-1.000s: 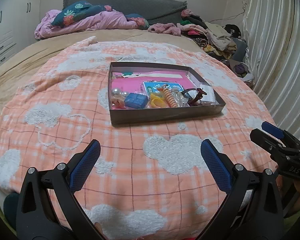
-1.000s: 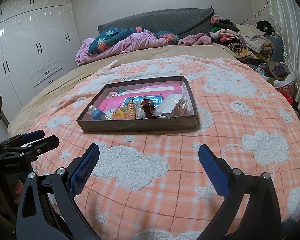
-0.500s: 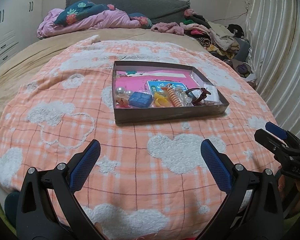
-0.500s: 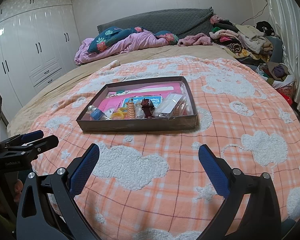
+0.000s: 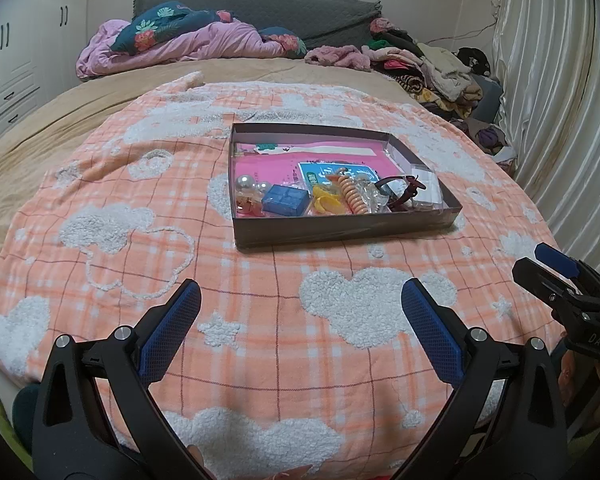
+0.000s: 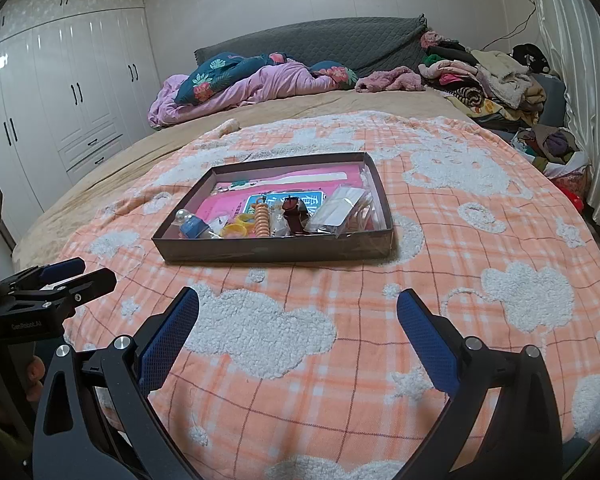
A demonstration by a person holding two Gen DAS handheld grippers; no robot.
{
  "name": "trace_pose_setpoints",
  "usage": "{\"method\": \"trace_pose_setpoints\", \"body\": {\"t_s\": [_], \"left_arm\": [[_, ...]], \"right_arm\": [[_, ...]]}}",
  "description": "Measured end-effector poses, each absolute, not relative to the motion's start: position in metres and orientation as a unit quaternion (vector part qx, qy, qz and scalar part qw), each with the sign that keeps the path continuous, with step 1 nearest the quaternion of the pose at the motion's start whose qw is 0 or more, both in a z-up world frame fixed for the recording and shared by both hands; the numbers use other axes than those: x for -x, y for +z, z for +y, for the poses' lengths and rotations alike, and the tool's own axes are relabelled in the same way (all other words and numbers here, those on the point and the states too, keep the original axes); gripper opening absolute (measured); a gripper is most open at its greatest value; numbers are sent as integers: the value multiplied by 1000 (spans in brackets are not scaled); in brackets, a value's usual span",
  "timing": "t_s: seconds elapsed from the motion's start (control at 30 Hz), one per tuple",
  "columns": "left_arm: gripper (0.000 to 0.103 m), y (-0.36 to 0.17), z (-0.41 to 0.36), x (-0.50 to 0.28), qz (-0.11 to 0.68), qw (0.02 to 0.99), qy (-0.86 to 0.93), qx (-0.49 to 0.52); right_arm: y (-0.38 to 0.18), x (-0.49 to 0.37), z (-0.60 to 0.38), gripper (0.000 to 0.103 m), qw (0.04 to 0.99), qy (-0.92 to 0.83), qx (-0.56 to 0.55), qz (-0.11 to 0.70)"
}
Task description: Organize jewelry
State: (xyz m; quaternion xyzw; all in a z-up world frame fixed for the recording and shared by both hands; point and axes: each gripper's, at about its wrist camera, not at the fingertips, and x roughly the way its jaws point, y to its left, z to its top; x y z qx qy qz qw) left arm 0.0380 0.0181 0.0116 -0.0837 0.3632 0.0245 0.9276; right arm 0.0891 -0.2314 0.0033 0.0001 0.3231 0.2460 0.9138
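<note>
A shallow dark box (image 5: 340, 232) (image 6: 276, 250) lies on the orange checked blanket with a pink lining inside. It holds a blue case (image 5: 285, 200), pearl beads (image 5: 246, 182), yellow rings (image 5: 326, 200), an orange spiral hair tie (image 5: 354, 196) (image 6: 262, 220), a dark red watch (image 5: 400, 192) (image 6: 292, 214) and clear packets (image 6: 340, 210). My left gripper (image 5: 300, 292) hangs open over the blanket, short of the box. My right gripper (image 6: 298, 300) is open too, equally short of it. Each gripper appears at the edge of the other's view.
The blanket (image 5: 140, 240) covers a bed. Pink and teal bedding (image 5: 188, 40) is heaped at the headboard, and a pile of clothes (image 5: 432, 64) lies at the far right. White wardrobes (image 6: 60, 100) stand to the left, a curtain (image 5: 560, 100) to the right.
The left wrist view has crept forward and swung slightly, so the box sits a little nearer and more to the right. The right view has barely shifted. Both grippers stay open.
</note>
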Motion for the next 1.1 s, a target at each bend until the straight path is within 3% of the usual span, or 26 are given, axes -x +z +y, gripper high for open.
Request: {"method": "trace_pose_setpoints", "body": {"t_s": [0.7,1.1], "left_arm": [[94,-12,50,-51,388,909,71,132],[94,-45,249,-146,399,846,321,147]], "right_arm": [[-22,-120,-263,99,918,183,-11,352],[-74,-268,-408,99,916,-68,-55,393]]}}
